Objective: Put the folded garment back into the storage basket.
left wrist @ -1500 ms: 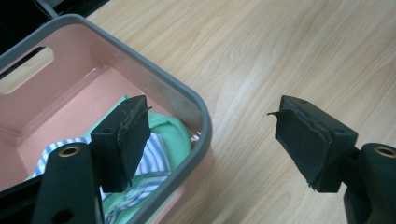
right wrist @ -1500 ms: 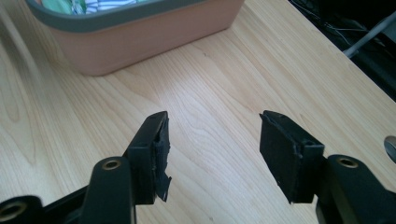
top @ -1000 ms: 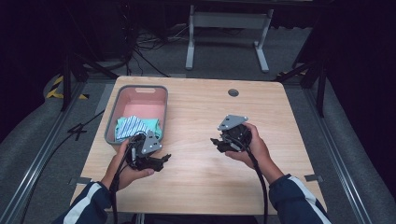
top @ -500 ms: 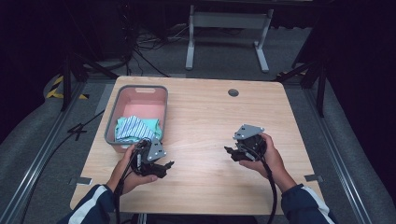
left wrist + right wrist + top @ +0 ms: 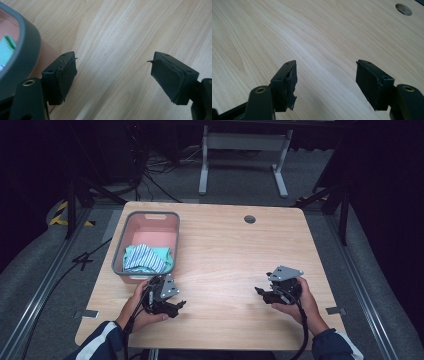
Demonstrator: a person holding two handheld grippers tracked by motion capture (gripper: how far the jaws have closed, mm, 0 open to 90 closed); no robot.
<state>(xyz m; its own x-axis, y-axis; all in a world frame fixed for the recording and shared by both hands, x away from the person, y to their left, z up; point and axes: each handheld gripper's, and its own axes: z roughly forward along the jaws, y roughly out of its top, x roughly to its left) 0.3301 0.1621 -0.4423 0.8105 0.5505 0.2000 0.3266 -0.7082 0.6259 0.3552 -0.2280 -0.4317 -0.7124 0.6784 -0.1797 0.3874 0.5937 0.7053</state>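
Observation:
A pink basket with a grey rim [image 5: 120, 255] stands on the left of the wooden table [image 5: 230, 255], with a teal and white striped cloth [image 5: 147, 259] lying in it. My left gripper [image 5: 175, 306] rests low over the table just in front of the basket. In the left gripper view, the left gripper [image 5: 113, 75] is open over bare wood, beside the basket rim [image 5: 27, 50]. My right gripper [image 5: 260, 292] sits at the near right; in its own view, the right gripper [image 5: 325, 80] is open over bare wood. Both pairs of jaws have just been opening, with nothing between them.
A round cable hole [image 5: 249, 219] lies in the table's far right part, and it shows as the hole [image 5: 403, 9] in the right gripper view. A metal stand [image 5: 242, 142] is on the floor beyond the table. Cables trail from both grippers off the near edge.
The right hand has moved right and toward the near edge, sinking lower. The left hand has drawn back from the basket toward the near edge and sunk.

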